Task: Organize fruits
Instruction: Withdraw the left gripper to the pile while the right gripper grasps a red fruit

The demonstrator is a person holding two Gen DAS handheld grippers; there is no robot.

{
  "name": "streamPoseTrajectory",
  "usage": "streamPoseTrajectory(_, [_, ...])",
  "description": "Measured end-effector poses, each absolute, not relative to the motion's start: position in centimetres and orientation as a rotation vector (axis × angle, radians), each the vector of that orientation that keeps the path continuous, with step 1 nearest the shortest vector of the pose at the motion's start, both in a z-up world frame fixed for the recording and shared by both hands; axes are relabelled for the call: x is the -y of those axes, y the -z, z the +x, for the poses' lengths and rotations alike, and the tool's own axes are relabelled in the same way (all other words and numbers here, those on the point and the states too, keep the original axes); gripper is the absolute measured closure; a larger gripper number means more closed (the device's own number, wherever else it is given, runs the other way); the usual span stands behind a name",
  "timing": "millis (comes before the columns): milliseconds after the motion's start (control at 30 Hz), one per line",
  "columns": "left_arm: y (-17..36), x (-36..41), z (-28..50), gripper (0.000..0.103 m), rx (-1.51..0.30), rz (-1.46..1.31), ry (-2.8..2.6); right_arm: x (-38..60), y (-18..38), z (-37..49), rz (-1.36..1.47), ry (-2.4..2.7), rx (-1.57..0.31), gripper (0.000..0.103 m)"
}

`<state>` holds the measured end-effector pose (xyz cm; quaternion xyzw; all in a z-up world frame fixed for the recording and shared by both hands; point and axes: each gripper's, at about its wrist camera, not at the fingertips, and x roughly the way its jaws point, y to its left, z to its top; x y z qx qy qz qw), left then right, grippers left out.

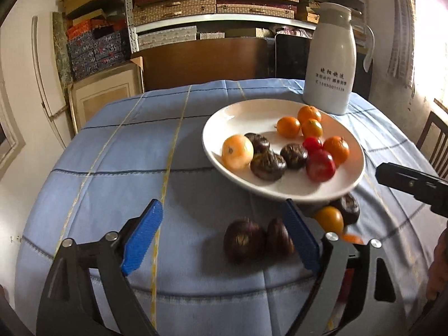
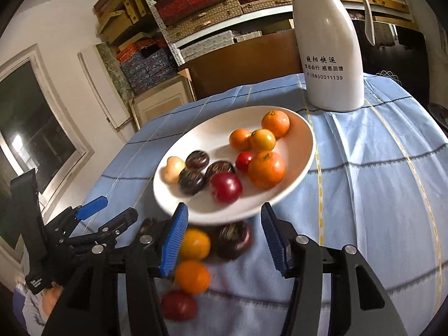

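A white plate [image 1: 240,117] was seen on the blue checked cloth [image 1: 112,154] of the tabletop, holding most of the fruits: four small oranges [image 2: 266,169], two red fruits [image 2: 225,187], three dark purple-brown fruits [image 2: 191,181] and one pale yellow-orange fruit [image 1: 237,151]. The oranges were gathered toward the plate's far side, the dark ones nearer its middle.

More fruit was left on the cloth just in front of the plate's near rim. In the left wrist view two dark fruits [image 1: 244,239] lay side by side, touching. In the right wrist view a yellow-orange fruit [image 2: 194,243], a dark fruit [image 2: 233,239], an orange one [image 2: 192,276] and a red one [image 2: 179,305] were seen close together.

The left claw [image 1: 222,233] was held wide open above the cloth, nothing pressed by its blue pads, the pair of dark fruits lying just inside its right finger. The right claw [image 2: 224,233] was held partly open, its pads touching nothing, with the loose fruit below and between its fingers.

A white jug [image 2: 333,56] with printed lettering stood upright behind the plate, apart from it. Stacked boxes [image 1: 173,2] were seen on shelves beyond.
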<state>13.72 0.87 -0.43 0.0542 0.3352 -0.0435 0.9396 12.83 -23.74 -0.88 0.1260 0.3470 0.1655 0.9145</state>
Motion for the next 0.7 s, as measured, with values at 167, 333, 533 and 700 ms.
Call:
streamPoseTrajectory(167, [0.5, -1.4, 11.3, 0.013, -0.662, 0.125, 0.057, 23.0, 1.3, 10.3, 0.228, -0.384, -0.731, 0.046])
streamPoseTrajectory(333, [0.3, -3.4, 10.6, 0.01, -0.664, 0.065, 0.018, 21.1, 2.1, 7.9, 0.162, -0.438, -0.76, 0.046])
streamPoseTrajectory(533, [0.2, -5.0, 10.4, 0.008, -0.666, 0.012, -0.018, 18.3, 3.7, 6.3, 0.043, -0.463, -0.814, 0.046])
streamPoseTrajectory(700, [0.2, -5.0, 10.4, 0.006, -0.669, 0.013, -0.024, 17.4, 4.3, 6.2, 0.009, -0.468, -0.836, 0.046])
